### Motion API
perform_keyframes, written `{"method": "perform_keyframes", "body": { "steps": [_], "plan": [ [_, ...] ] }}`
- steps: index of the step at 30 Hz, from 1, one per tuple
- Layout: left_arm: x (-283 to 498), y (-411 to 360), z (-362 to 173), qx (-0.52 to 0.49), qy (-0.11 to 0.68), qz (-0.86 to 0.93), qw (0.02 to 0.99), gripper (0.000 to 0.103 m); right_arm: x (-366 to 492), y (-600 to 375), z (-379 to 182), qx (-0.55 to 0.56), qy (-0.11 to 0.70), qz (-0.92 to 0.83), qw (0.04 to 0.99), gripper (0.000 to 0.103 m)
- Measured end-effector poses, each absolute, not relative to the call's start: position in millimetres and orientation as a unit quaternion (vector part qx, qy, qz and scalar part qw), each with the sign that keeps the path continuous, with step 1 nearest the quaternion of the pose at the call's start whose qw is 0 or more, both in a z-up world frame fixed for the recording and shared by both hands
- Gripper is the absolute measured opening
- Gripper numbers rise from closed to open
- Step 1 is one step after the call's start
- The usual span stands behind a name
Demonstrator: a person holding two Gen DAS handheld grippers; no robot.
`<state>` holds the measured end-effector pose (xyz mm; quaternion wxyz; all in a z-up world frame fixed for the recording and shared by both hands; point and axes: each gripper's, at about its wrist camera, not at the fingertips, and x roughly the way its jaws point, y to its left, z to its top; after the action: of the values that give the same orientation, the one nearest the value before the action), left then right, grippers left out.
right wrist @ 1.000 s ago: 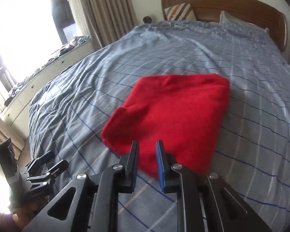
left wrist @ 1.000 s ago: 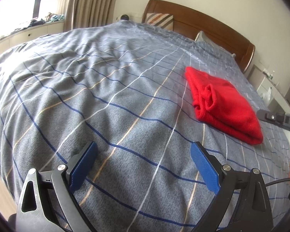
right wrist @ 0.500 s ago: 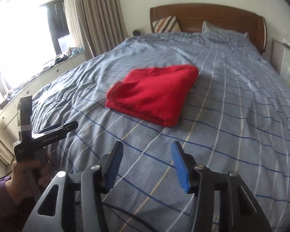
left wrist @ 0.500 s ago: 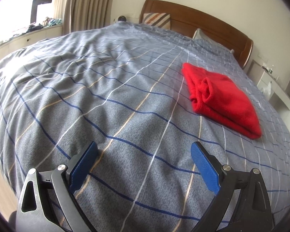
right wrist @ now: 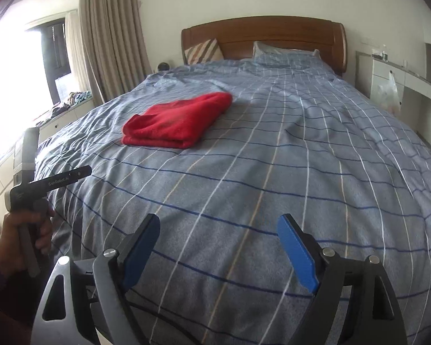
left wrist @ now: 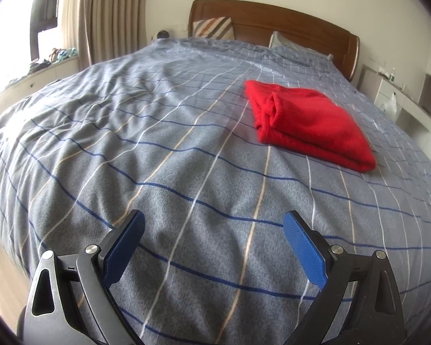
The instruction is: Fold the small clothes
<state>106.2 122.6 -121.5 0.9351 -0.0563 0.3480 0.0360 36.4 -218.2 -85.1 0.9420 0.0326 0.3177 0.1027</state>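
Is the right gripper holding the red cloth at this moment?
No, the right gripper is open and empty, and the red cloth lies folded farther up the bed.

Left tongs [left wrist: 214,240] gape wide above the bedspread [left wrist: 158,155]; folded red garment [left wrist: 310,123], slightly blurred, lies well apart.

Red garment [left wrist: 310,120]: one fleecy-looking piece, lying folded into a flat, roughly rectangular stack on the bed, its layered folded edges showing along the near side; possibly a sleeve is bunching at one end, blurred.
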Motion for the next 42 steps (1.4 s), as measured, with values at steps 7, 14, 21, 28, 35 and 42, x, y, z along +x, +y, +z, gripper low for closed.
{"method": "perform_keyframes", "body": {
  "steps": [7, 14, 21, 28, 35, 42],
  "plan": [
    [104, 120, -120, -0.049, 0.348, 0.036, 0.936, 0.098, 21, -229, -90, 0.042, 0.313, 0.084, 0.945, 0.088],
    [102, 122, -119, -0.055, 0.351, 0.037, 0.934, 0.098, 19, -222, -92, 0.033, 0.31, 0.089, 0.946, 0.088],
    [114, 130, -107, -0.088, 0.374, -0.004, 0.923, 0.098, 23, -217, -91, 0.023, 0.312, 0.11, 0.944, 0.088],
    [206, 150, -66, -0.205, 0.397, -0.089, 0.89, 0.1, 94, -220, -58, 0.029, 0.308, 0.145, 0.94, 0.088],
    [308, 125, -86, -0.202, 0.458, -0.099, 0.86, 0.1, 238, -206, -48, 0.135, 0.371, 0.198, 0.897, 0.088],
    [339, 115, -115, -0.132, 0.488, -0.07, 0.86, 0.099, 360, -202, -110, 0.297, 0.47, 0.205, 0.805, 0.088]
  ]
}}
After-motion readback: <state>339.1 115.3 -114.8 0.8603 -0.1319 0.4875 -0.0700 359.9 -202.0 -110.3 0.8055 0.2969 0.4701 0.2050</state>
